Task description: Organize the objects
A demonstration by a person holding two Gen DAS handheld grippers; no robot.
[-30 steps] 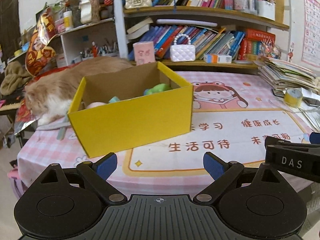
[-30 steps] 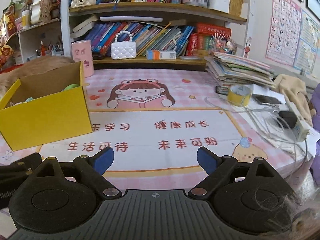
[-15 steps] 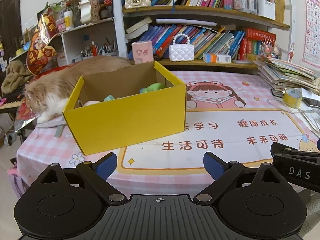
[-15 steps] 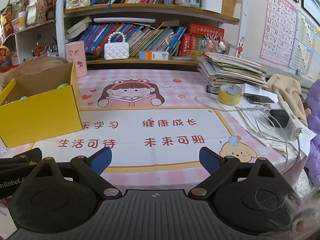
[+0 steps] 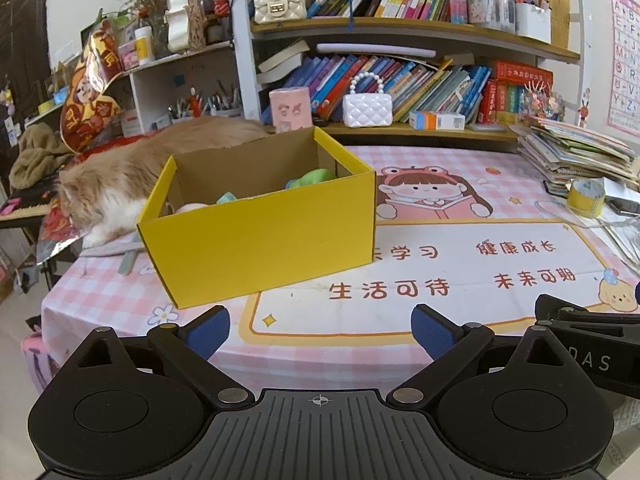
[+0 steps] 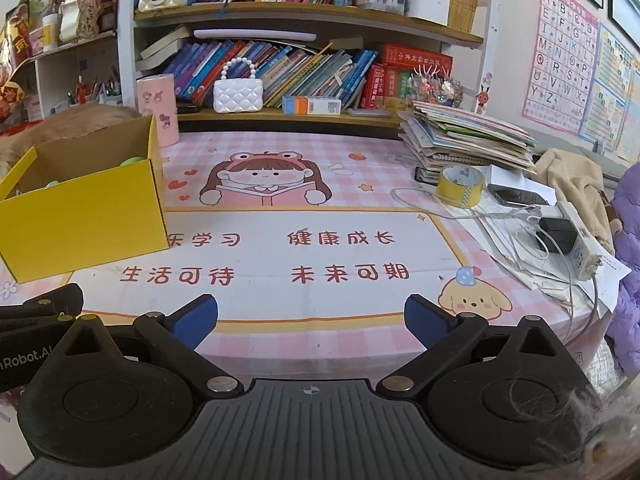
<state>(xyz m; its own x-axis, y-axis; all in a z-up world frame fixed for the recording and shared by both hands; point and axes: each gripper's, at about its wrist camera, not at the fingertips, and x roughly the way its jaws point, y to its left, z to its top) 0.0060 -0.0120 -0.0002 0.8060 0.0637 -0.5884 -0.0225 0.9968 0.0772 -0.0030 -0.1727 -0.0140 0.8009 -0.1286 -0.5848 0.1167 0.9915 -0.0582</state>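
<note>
Looking along both tools, we see the yellow box (image 5: pixel 260 236) standing on the bench (image 5: pixel 440 264) at 11 o'clock from the left hand-held gripper (image 5: pixel 320 328) and at 9 o'clock in the right wrist view. We note a green item (image 5: pixel 312 178) and pale items inside the box. Our left hand-held gripper is released, with nothing between its blue pads (image 5: pixel 210 330). Our right hand-held gripper (image 6: pixel 310 318) is opening its jaws, also with nothing between them. A cat (image 5: pixel 120 184) lies behind the box at 10 o'clock. A roll of yellow tape (image 6: pixel 460 186) sits at 2 o'clock, beside a stack of books (image 6: pixel 468 140).
</note>
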